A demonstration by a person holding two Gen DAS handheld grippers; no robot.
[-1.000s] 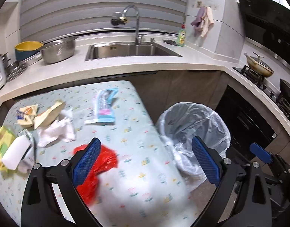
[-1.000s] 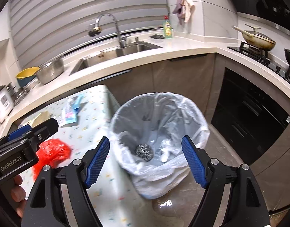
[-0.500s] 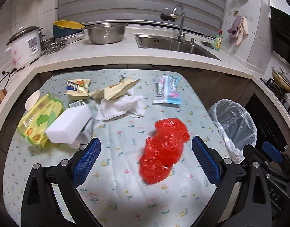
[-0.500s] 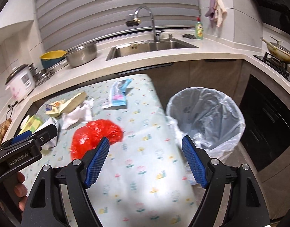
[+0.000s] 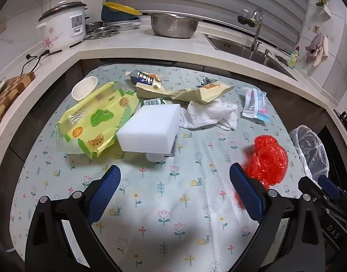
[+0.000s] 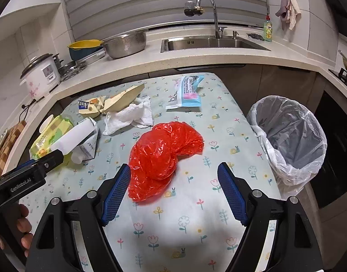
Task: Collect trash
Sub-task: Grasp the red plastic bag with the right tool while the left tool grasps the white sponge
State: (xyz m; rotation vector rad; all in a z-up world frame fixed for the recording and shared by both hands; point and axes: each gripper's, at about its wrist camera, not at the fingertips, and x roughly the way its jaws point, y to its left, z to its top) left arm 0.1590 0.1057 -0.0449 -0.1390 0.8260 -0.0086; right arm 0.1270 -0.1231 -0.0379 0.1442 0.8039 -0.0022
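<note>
Trash lies on a floral-cloth table [image 5: 173,204]. A crumpled red plastic bag [image 6: 164,151] [image 5: 268,158] lies just ahead of my open, empty right gripper [image 6: 173,179]. My left gripper [image 5: 174,181] is open and empty above bare cloth, short of a white foam block [image 5: 150,131] and a yellow-green wipes pack [image 5: 94,122]. Further back lie a crumpled white tissue [image 5: 209,114] [image 6: 128,117], a beige torn wrapper [image 5: 196,91] [image 6: 121,100] and a blue-pink packet [image 5: 256,106] [image 6: 188,90]. A bin with a clear liner [image 6: 288,136] [image 5: 311,149] stands right of the table.
A small white dish [image 5: 84,87] sits at the table's far left. The counter behind holds a rice cooker [image 5: 64,29], a steel colander [image 5: 173,25], a sink [image 6: 209,43] with a tap, and a green soap bottle [image 6: 267,30]. My left gripper's body [image 6: 26,176] shows in the right wrist view.
Both grippers swung left, away from the bin and over the table. The left now faces the foam block and wipes pack; the right now faces the red bag. Both stayed open.
</note>
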